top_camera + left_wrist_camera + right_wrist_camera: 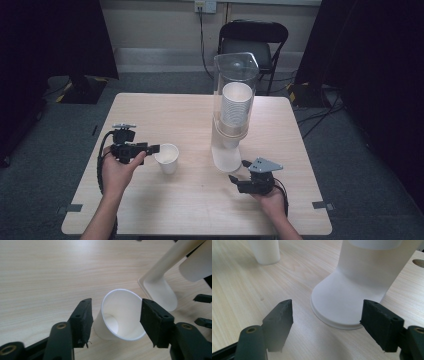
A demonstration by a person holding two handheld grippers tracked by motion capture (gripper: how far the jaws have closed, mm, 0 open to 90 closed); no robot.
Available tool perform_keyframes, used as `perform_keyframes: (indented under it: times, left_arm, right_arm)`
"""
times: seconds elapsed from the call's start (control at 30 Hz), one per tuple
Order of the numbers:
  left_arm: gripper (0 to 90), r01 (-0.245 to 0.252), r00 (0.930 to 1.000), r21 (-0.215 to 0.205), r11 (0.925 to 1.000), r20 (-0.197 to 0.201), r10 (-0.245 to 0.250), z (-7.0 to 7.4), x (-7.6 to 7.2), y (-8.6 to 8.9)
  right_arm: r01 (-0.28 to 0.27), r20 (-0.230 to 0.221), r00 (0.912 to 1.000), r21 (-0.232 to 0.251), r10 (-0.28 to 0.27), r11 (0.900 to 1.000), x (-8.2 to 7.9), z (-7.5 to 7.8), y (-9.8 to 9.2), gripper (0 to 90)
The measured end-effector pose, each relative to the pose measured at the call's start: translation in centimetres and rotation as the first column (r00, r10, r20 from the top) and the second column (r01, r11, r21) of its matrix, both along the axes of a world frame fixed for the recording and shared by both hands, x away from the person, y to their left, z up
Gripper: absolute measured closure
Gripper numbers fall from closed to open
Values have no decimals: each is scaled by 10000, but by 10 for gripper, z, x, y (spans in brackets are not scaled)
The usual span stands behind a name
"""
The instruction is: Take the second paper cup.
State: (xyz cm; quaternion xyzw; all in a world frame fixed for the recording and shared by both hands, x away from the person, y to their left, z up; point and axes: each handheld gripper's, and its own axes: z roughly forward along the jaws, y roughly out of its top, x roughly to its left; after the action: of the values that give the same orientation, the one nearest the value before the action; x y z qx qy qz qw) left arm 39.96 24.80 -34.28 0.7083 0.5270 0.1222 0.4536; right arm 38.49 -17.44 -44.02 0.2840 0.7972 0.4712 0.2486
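A white paper cup (pixel 168 158) stands upright on the pale wooden surface (pixel 150 110), a bit left of the middle. The left hand-held gripper (pixel 152 148) is right at the cup, up near its rim. In the left gripper view the cup (pixel 121 315) sits between the two black jaws; the left jaw has a small gap to the cup, and the right jaw is at the rim, but I cannot tell if it touches. These jaws are partly wide and do not squeeze the cup. To the right of the cup stands a tall clear cup holder (pixel 234 95) with a stack of white cups (pixel 236 105) inside, and it has a white foot (pixel 226 159) on the surface. The right hand-held gripper (pixel 239 171) is low, just beside that foot, on its right side. In the right gripper view its jaws are apart, with the round white foot (pixel 342 302) just in front of them, and nothing is held. A black chair (pixel 252 40) stands behind the surface
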Motion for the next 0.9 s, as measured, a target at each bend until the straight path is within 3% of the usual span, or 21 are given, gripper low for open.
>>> perform_keyframes:
  times: [0.1,0.23,0.27,0.3,0.33,0.4,0.47,0.53,0.6,0.67,0.73,0.83,0.9]
  left_arm:
    - [395,83,9985,14,10000,540,-84,-3,-17,11]
    - [328,432,9917,-75,9990,1217,-420,-25,-38,25]
    - [321,544,9923,49,9985,1109,-546,-32,-43,29]
    - [300,539,9961,218,9983,690,-553,-39,-48,31]
    - [288,483,9974,393,9981,515,-503,-48,-52,33]
    - [259,677,9963,710,9952,484,-713,-67,-58,36]
    - [253,888,9960,989,9911,-63,-886,-85,-58,37]
    - [231,834,9964,1180,9895,-243,-811,-97,-57,37]
    - [227,955,9953,1070,9897,-251,-933,-107,-55,34]
    - [215,1030,9945,1231,9870,-315,-999,-116,-53,29]
    - [186,1256,9912,1523,9803,219,-1304,-122,-53,24]
    - [180,1288,9894,1769,9758,431,-1384,-124,-51,20]
    - [155,1471,9838,2118,9662,700,-1651,-126,-51,18]
  right_arm:
    - [273,-5,9996,103,-273,9996,3,1,-1,239]
    - [749,62,9972,301,-751,9967,7,5,-4,230]
    - [836,145,9963,394,-842,9957,9,7,-5,230]
    - [940,163,9954,458,-948,9945,11,9,-5,229]
    - [1094,191,9937,477,-1104,9928,12,11,-5,224]
    - [1206,331,9919,534,-1225,9913,15,14,-3,217]
    - [1349,447,9895,574,-1375,9892,19,17,-1,216]
    - [1515,443,9870,622,-1544,9865,24,20,2,210]
    - [1615,420,9854,818,-1653,9835,29,22,5,207]
    - [1645,536,9839,1026,-1706,9810,34,25,8,208]
    - [1731,645,9814,1100,-1808,9787,39,29,13,208]
    - [1672,795,9805,1452,-1799,9752,46,33,20,215]
    - [1689,889,9785,1719,-1861,9705,50,36,25,218]
